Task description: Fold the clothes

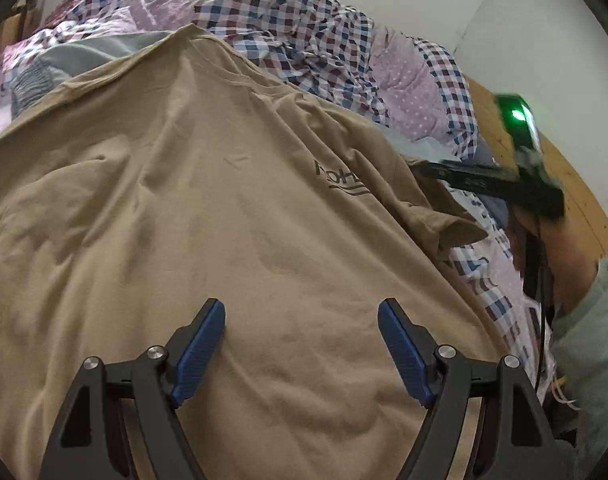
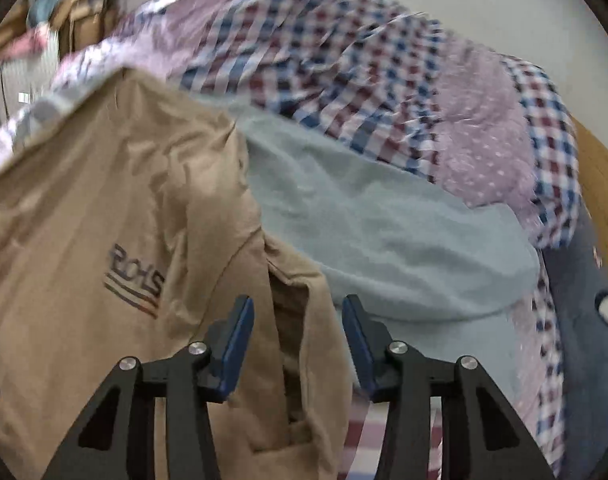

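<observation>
Tan T-shirt [image 1: 208,208]: I see it spread front-up across the bed, rumpled, with a dark printed logo [image 1: 341,182] on the chest; in my right wrist view its short sleeve [image 2: 300,320] lies at the shirt's edge.
Left gripper [image 1: 302,344]: my jaws stand spread wide above the lower body of the shirt, blue pads [image 1: 200,350] clear of the cloth, nothing between them that they press on.
Right gripper [image 2: 298,340]: my jaws are partly apart, with the sleeve's open end showing in the gap between them; the pads do not press on it, and this view is blurred.
Right hand [image 1: 571,276]: from the left wrist view I see it in a pale green cuff, holding the other gripper at the shirt's far sleeve.
Light blue garment [image 2: 383,240]: lies just beside the T-shirt, partly under its edge.
Bedding: a checked and pink dotted quilt [image 1: 304,28] is bunched up behind both garments.
Bed frame [image 1: 583,208]: wooden rail along the wall.
</observation>
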